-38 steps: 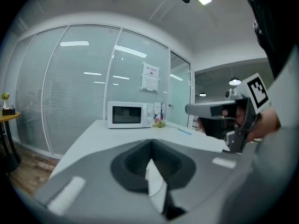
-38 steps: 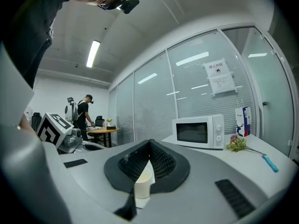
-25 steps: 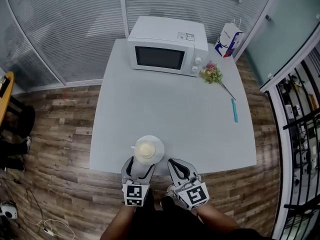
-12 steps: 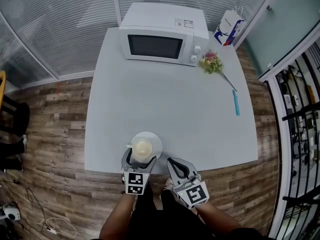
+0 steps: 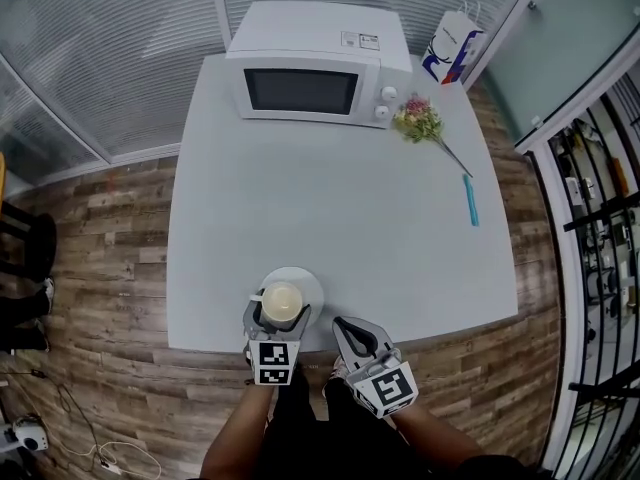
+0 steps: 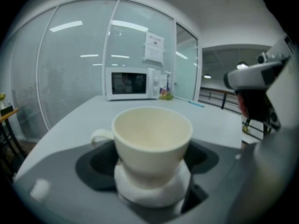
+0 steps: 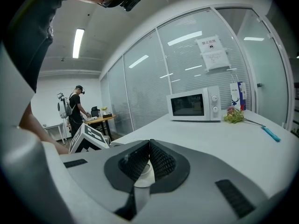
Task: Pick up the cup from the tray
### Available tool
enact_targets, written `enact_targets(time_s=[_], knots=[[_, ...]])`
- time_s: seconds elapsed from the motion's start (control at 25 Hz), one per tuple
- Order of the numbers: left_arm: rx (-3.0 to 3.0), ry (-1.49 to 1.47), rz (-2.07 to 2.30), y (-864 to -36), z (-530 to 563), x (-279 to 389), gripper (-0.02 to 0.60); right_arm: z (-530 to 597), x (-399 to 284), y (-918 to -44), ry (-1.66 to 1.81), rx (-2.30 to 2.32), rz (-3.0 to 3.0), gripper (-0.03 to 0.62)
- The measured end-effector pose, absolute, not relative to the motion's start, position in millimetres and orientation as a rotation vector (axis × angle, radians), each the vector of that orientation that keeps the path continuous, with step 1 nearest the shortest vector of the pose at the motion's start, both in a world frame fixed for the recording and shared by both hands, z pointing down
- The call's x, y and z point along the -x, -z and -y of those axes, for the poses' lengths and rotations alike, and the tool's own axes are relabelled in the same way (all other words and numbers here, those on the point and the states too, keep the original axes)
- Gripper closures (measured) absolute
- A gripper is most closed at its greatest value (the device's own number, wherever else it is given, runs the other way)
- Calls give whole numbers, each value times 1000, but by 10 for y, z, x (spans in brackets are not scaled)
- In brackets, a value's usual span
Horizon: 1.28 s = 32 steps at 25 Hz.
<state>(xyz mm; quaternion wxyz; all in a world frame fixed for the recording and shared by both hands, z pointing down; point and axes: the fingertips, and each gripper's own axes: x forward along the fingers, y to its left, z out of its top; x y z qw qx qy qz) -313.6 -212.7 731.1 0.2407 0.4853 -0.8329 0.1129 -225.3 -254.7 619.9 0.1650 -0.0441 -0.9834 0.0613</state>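
A cream cup (image 5: 282,302) stands on a small round white tray (image 5: 311,284) at the table's near edge. My left gripper (image 5: 281,311) reaches over that edge, one jaw on each side of the cup. In the left gripper view the cup (image 6: 152,134) fills the gap between the dark pads, handle to the left. I see no pad pressing on it. The jaws have just opened wide and then begun closing a little, with the cup between them. My right gripper (image 5: 346,324) hangs just off the table's front edge to the right, jaws shut (image 7: 149,146) on nothing.
A white microwave (image 5: 305,88) stands at the table's far side, with a bunch of flowers (image 5: 420,120) and a blue pen (image 5: 470,200) to its right. A paper bag (image 5: 447,56) sits at the far right corner. Glass walls run behind, wooden floor around.
My left gripper has come forward and down, so its jaws now flank the cup instead of sitting behind it. The right gripper has sunk slightly.
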Motion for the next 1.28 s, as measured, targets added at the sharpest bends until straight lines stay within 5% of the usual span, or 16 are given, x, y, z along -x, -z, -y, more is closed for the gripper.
enact_targets(time_s=[1.28], knots=[[-1569,-287,2420,-5765,2057,2767,158,2831,2201,-5425,7,37,2990,588]])
